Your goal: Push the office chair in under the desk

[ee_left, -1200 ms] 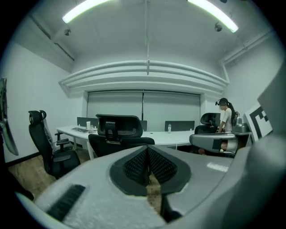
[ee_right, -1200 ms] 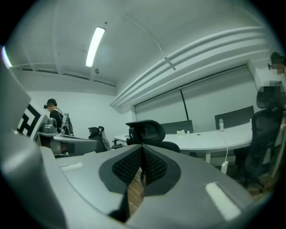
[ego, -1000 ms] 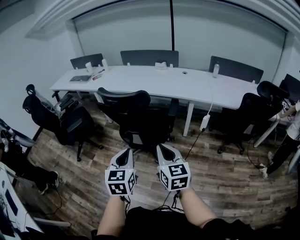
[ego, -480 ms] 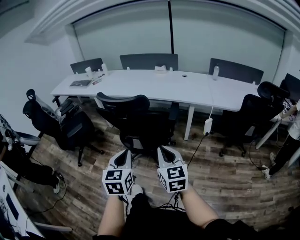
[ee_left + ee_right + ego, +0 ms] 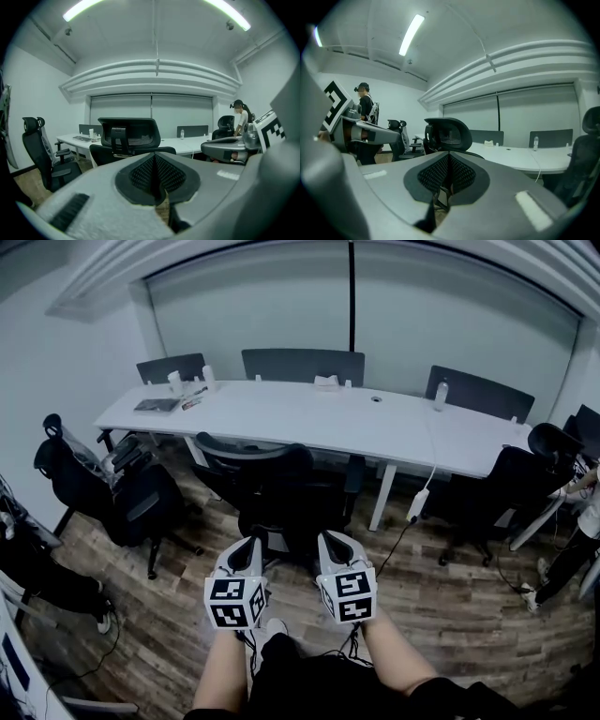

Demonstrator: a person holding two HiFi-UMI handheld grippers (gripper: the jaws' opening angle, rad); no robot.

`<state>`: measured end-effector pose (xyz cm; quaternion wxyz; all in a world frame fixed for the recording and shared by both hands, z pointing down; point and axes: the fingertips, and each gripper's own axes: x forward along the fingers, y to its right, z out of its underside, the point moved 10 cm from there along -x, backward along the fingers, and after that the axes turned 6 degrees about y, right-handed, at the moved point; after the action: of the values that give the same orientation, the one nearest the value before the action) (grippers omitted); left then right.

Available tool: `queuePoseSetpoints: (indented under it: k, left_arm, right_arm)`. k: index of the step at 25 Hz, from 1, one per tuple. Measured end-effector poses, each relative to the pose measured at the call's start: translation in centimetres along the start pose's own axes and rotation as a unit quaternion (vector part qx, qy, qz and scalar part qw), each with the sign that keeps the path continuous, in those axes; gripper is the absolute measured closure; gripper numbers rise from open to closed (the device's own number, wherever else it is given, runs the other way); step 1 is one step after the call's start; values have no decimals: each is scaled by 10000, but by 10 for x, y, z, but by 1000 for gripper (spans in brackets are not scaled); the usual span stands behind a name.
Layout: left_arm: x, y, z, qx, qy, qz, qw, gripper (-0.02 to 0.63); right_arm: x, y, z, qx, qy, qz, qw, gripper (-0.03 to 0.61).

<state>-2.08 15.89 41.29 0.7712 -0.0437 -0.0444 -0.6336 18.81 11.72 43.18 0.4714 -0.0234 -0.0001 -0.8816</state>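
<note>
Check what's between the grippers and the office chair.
Nothing but wood floor. Head view shows the left gripper and right gripper, both shut and empty, just short of the office chair; both gripper views see its backrest unobstructed.

grippers [image 5: 251,544] [image 5: 329,540]: 2 | desk [image 5: 309,420]: 1 | office chairs [image 5: 274,486] [image 5: 131,495] [image 5: 508,486] on near side: 3

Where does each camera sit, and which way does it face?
Head view: on the person's head, facing forward and down; shows office chair, desk, forearms, left gripper, right gripper.
Left gripper view: on that gripper, facing the chair along shut jaws; right gripper at right.
Right gripper view: likewise, shut jaws; left gripper at left.
Shared: all three see chair and desk.
</note>
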Motion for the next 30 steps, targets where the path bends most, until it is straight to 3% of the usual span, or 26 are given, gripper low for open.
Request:
queuePoseSetpoints:
  k: [7, 11, 14, 16, 19, 21, 24, 26, 30]
  left_arm:
    - [55, -60, -7, 13, -118, 267, 9996, 603]
    - [83, -93, -11, 231, -273, 489, 9982, 603]
    - [100, -118, -13, 672, -315, 480, 9961, 603]
    - [111, -135, -9, 1293, -317, 337, 9905, 604]
    - [131, -162, 5, 2481, -463, 223, 9674, 604]
    - [144, -180, 12, 3153, -548, 377, 9467, 604]
    - [166, -211, 19, 3984, -691, 776, 9113, 512]
    - [179, -227, 20, 4222, -775, 1033, 8973, 475]
    - [197, -238, 22, 4283, -938, 1686, 8828, 421]
  right_arm:
    - [76, -6, -7, -231, -131, 32, 9996, 569]
    - [116, -2, -6, -53, -368, 21, 9993, 568]
    - [139, 2, -5, 27, -513, 80, 9986, 568]
    - [153, 2, -3, -45, -581, -22, 9983, 566]
    - [170, -1, 1, -441, -841, -296, 9950, 512]
    - [179, -2, 1, -1091, -1081, -332, 9876, 469]
    - [193, 2, -1, -2015, -1421, -380, 9684, 445]
    - [203, 7, -5, -2333, -1601, -339, 9585, 399]
    - [211, 9, -1, -2884, -2296, -492, 9283, 373]
